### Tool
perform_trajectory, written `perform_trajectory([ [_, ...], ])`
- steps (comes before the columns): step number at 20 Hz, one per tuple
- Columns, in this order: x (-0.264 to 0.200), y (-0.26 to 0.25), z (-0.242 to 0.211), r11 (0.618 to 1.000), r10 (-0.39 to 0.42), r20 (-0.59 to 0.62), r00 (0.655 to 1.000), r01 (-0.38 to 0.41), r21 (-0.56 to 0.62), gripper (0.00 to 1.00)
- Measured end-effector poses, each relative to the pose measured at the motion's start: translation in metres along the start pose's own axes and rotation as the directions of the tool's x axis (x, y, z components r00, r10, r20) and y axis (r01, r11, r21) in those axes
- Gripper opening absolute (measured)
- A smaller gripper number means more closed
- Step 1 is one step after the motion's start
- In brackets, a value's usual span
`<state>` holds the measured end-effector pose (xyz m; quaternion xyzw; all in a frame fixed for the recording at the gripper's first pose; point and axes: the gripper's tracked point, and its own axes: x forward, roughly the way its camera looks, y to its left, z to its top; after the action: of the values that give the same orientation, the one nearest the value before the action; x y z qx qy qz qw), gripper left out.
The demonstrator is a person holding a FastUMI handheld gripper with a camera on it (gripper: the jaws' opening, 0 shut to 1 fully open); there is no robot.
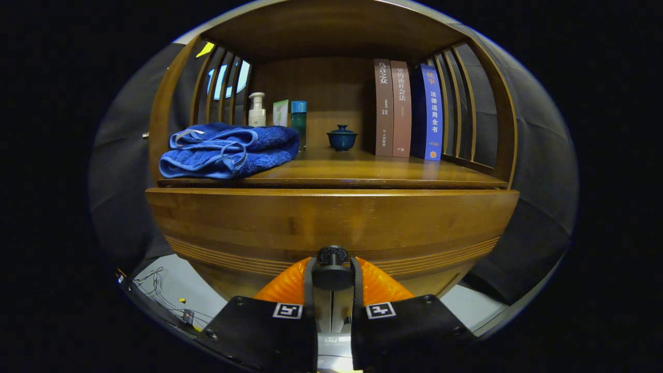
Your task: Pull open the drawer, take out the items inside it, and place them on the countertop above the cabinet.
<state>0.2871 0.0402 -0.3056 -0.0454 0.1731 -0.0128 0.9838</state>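
On the countertop (362,173) above the drawer, from left to right, lie a folded blue towel (228,151), a pump bottle (257,110), a small box (280,113) and a teal bottle (299,123) behind it, then a dark lidded cup (342,138) and three upright books (408,109). Below, the drawer (331,223) front fills the cabinet's width, and its dark round knob (332,269) sits low in the middle. The gripper (332,280) is drawn in narrow, both fingers pressing on the knob from either side.
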Motion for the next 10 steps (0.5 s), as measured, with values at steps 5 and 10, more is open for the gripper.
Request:
perform_trajectory([
  [5, -0.04, -0.001, -0.013, 1.0, 0.007, -0.013, 1.0, -0.007, 0.01, 0.3],
  [10, -0.082, -0.001, -0.026, 1.0, 0.014, -0.021, 1.0, -0.014, 0.01, 0.3],
])
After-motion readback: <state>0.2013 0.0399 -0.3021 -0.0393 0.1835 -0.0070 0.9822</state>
